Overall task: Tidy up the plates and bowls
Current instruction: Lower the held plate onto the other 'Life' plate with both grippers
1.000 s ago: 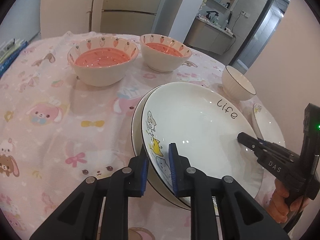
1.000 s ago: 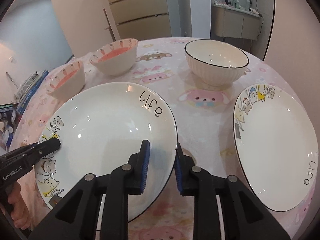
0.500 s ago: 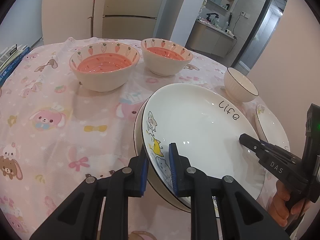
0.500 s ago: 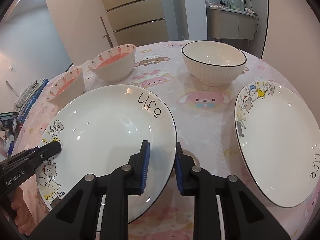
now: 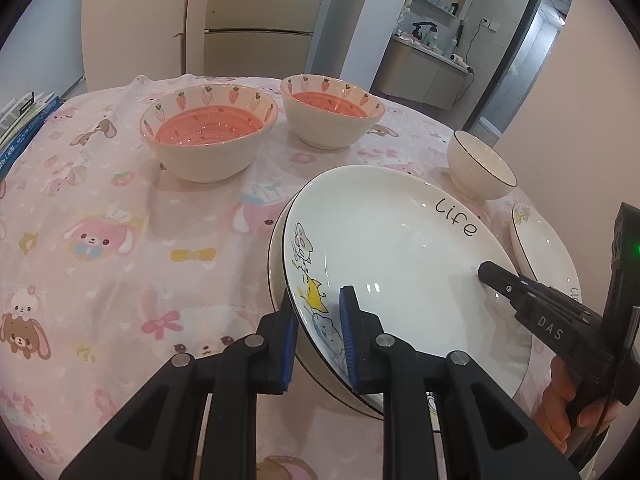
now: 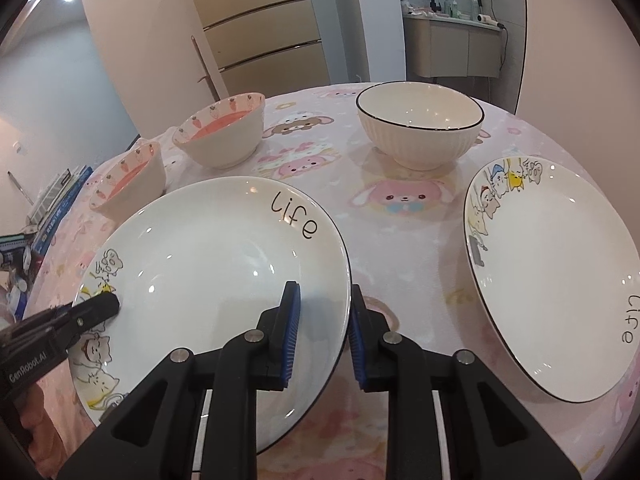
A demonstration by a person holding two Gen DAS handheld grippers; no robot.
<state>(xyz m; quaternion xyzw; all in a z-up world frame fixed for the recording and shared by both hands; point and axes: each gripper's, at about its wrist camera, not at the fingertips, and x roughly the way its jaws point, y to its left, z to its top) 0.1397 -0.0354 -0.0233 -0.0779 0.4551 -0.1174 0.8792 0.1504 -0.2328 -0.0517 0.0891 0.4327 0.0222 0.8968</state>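
Note:
A white "life" plate (image 5: 400,248) with cartoon cats is held tilted over a second white plate (image 5: 276,264) that lies on the table. My left gripper (image 5: 318,336) is shut on the plate's near-left rim, and my right gripper (image 6: 322,332) is shut on its right rim (image 6: 340,280). The same plate fills the left of the right wrist view (image 6: 208,264). A third "life" plate (image 6: 556,280) lies on the table at the right. Two carrot-pattern bowls (image 5: 208,136) (image 5: 332,110) and a white ribbed bowl (image 6: 420,124) stand farther back.
A round table has a pink cartoon tablecloth (image 5: 100,240). Books (image 5: 20,128) are stacked past the table's left edge. A wooden cabinet and a counter stand behind the table.
Both grippers have lifted the top plate slightly and stayed shut on it; the views rose a little, so the bowls sit lower in frame.

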